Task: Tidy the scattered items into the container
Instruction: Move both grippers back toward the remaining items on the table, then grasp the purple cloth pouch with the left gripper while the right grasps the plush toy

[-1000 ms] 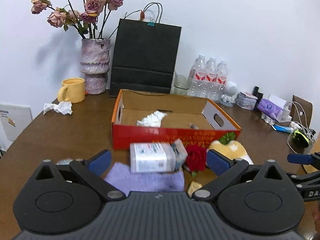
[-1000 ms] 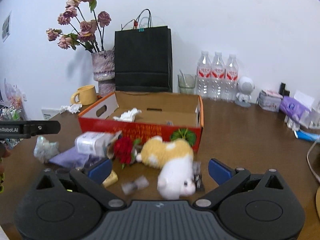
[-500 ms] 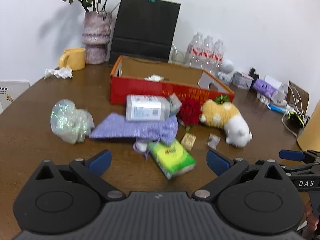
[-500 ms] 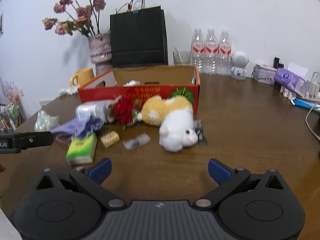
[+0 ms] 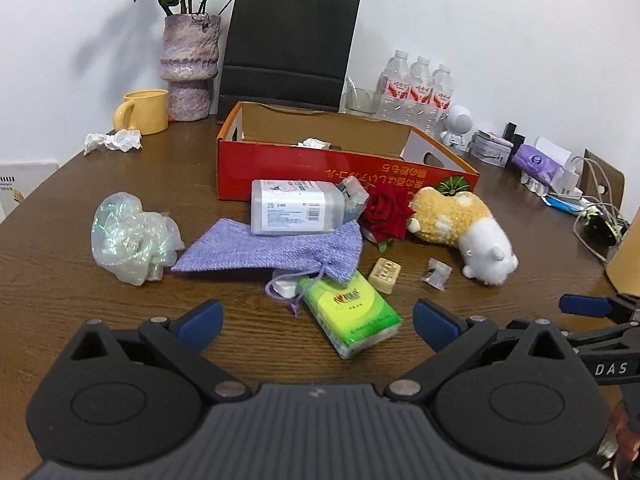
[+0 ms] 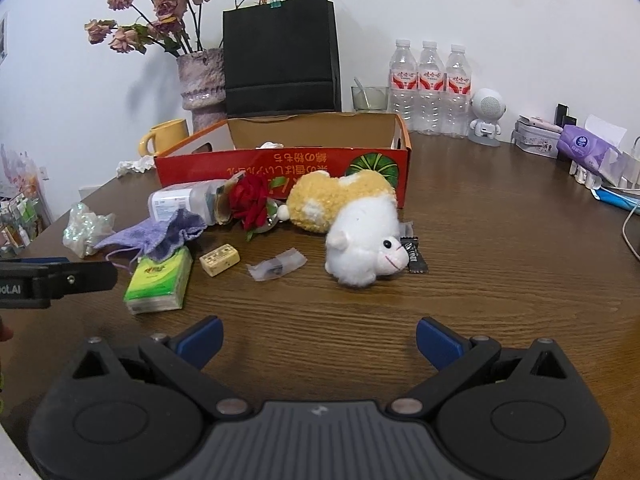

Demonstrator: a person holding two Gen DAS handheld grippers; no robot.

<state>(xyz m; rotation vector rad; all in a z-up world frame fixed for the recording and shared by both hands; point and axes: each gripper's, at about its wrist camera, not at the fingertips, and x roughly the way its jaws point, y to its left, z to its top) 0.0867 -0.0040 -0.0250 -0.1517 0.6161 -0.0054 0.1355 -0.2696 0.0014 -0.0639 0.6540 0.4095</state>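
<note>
Left gripper [image 5: 316, 320] spread wide, nothing between its blue pads [image 5: 200, 318], held above the near part of the wooden table [image 5: 60, 300]. Right gripper [image 6: 318, 338] likewise wide apart and empty, over bare wood, with the scattered items ahead of it. Nearest item to the left gripper: green tissue pack [image 5: 350, 314], lying flat, its far end touching the mouth of the purple knit pouch [image 5: 272, 250]; the pouch's drawstring loops beside a small white piece, identity unclear. Right of the pack: small cream block [image 5: 384, 276], then a clear sachet [image 5: 436, 274], each apart from its neighbours. Off to the left, a crumpled iridescent film wad [image 5: 130, 236], just beside the pouch's corner. A clear plastic jar [image 5: 298, 206] lies on its side on the pouch's far edge, cap end toward the red rose [image 5: 388, 212]. Yellow-and-white plush toy [image 6: 352, 224] lies face toward the right gripper, its yellow end near the rose; a dark wrapper [image 6: 414, 254] sits against its snout. Behind all these, the red cardboard box [image 5: 340, 170] stands open, with crumpled white paper [image 5: 316, 143] inside. Farther back: yellow mug [image 5: 144, 111], vase [image 5: 190, 66], black paper bag [image 5: 288, 44], three water bottles [image 5: 416, 94].
</note>
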